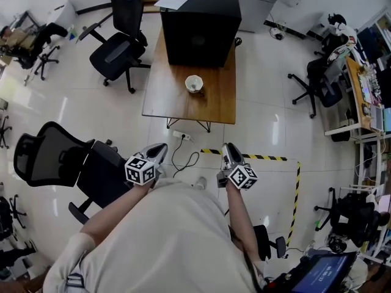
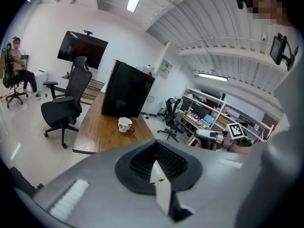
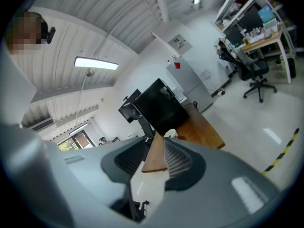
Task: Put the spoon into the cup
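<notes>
While you stand well back from the long brown wooden table (image 1: 160,96), neither tool has anything in it. The left gripper (image 1: 160,151) has its fingers (image 2: 142,163) a narrow slit apart, with only floor showing through. The right gripper (image 1: 231,152) has its fingers (image 3: 178,163) spread wider, with table edge and floor in the gap and nothing pinched.

The round white ceramic cup (image 1: 194,83) stands upright on the near half of the table, just in front of the big black box (image 1: 200,20) and well apart from both tools. A small brown thing (image 2: 132,128) lies right against the cup's foot. It's too small to tell whether that's the spoon, the handle or something else. You also can't make out from here whether anything stands inside the cup.

Judging by your empty jaws and how far you are from the table, I'd say the job hasn't really started. You'd have to step past the yellow-and-black floor tape (image 1: 263,157) to the table, find and pinch the spoon, lift it, and lower it into the cup
</notes>
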Demonstrator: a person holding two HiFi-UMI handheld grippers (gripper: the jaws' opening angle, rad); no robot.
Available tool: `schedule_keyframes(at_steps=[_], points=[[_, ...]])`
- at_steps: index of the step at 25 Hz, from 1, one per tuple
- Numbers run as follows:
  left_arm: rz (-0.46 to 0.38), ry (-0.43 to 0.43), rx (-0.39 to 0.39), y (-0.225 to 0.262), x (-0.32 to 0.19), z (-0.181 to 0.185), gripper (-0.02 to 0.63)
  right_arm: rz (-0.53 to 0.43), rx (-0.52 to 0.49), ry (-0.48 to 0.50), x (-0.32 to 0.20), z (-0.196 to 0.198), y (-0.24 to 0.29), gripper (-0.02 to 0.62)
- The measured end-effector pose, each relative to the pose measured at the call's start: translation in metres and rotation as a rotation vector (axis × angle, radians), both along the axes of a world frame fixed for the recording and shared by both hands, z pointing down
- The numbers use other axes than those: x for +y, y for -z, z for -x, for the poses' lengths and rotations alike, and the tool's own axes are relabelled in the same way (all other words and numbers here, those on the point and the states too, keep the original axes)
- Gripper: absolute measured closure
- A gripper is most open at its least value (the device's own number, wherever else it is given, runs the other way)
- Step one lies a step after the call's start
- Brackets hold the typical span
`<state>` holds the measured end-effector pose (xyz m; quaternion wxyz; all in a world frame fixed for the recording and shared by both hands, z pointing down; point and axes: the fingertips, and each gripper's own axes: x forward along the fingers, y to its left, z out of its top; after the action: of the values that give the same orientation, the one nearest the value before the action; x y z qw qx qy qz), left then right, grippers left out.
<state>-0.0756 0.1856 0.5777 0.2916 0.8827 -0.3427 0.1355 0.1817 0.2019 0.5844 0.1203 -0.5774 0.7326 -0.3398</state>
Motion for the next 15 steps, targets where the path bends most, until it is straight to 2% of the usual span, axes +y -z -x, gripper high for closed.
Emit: schedule_keyframes(at_steps=[8, 15], points=[[-0.030, -0.038, -0.034, 0.008, 0.017, -0.036, 0.603, -0.001, -0.051, -0.056, 0.025, -0.037, -0.011, 0.477], [-0.020, -0.032, -0.041, 0.001, 0.026, -0.051, 0.603, 0.008, 0.028, -0.028, 0.040, -0.051, -0.015, 0.497]])
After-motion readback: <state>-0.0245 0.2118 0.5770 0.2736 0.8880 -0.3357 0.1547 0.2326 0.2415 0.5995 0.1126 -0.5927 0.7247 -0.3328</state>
